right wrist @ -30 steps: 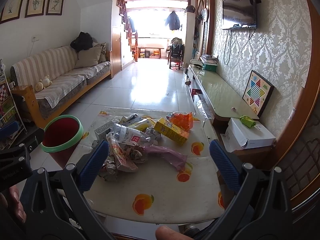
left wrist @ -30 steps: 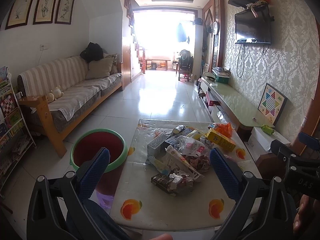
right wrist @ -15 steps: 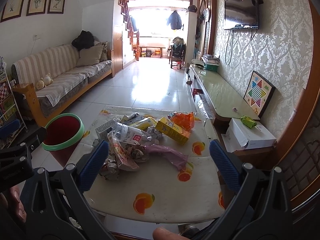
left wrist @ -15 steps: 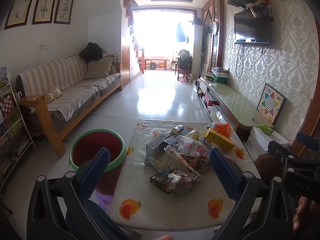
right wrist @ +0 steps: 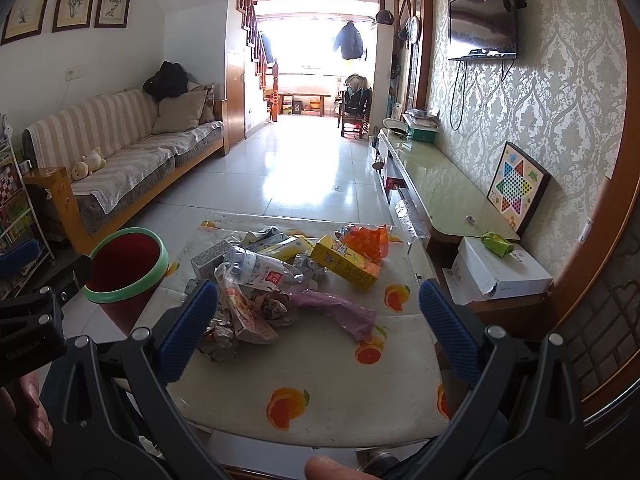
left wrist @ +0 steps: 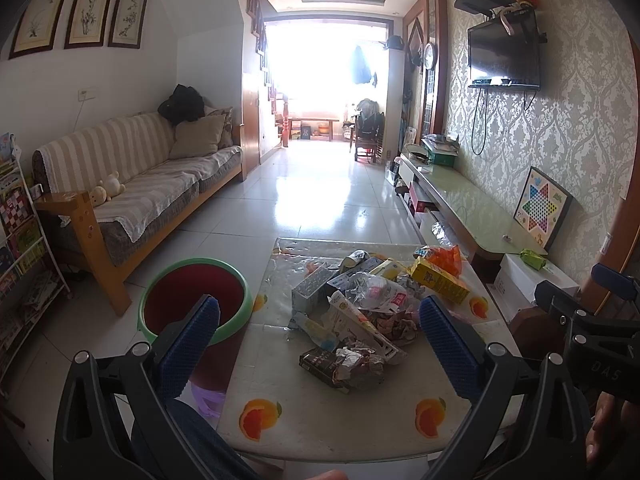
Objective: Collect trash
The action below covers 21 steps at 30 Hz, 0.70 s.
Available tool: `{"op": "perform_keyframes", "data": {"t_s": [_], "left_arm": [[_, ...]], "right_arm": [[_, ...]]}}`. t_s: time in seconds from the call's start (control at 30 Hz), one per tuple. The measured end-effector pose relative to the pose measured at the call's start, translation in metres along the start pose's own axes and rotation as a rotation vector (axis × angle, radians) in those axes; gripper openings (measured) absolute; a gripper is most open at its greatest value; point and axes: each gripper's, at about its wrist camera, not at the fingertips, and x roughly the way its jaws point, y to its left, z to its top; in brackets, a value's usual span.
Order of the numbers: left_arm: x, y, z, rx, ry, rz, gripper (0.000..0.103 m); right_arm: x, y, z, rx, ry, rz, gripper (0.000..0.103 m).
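Observation:
A heap of trash (left wrist: 360,312) lies on a low table (left wrist: 320,420) with an orange-print cover: a yellow carton (left wrist: 440,284), an orange wrapper (left wrist: 448,256), a grey box (left wrist: 310,290), a clear plastic bag (left wrist: 376,292), a dark crumpled packet (left wrist: 340,364). In the right wrist view the heap (right wrist: 272,280) includes a purple bag (right wrist: 336,312). A red bin with a green rim (left wrist: 196,300) stands left of the table. My left gripper (left wrist: 318,344) is open and empty, held above the table's near edge. My right gripper (right wrist: 318,328) is open and empty, likewise.
A striped sofa (left wrist: 132,188) runs along the left wall, a book rack (left wrist: 20,256) at far left. A long low TV cabinet (left wrist: 468,208) and a white box (right wrist: 500,272) stand right of the table. Tiled floor stretches beyond.
Both grippers have drifted slightly. Nothing on the table has moved and both stay open.

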Motion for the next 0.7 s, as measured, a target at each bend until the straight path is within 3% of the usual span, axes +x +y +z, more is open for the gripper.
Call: {"op": "perform_keyframes", "data": {"t_s": [0.17,0.47,0.7], "left_arm": [[0.004,0.003,0.002,-0.028,0.021,-0.007,0.095],[0.067,0.009,-0.014,-0.027,0.191,-0.068,0.095],[0.140,-0.017,-0.047,0.156,0.373,-0.174,0.095]], "right_arm": [[0.003,-0.002,-0.003,0.017,0.003,0.016,0.099],[0.040,-0.016,-0.020,0.022,0.065,0.054,0.099],[0.077,-0.034,-0.038,0.048,0.138,0.027,0.100]]}}
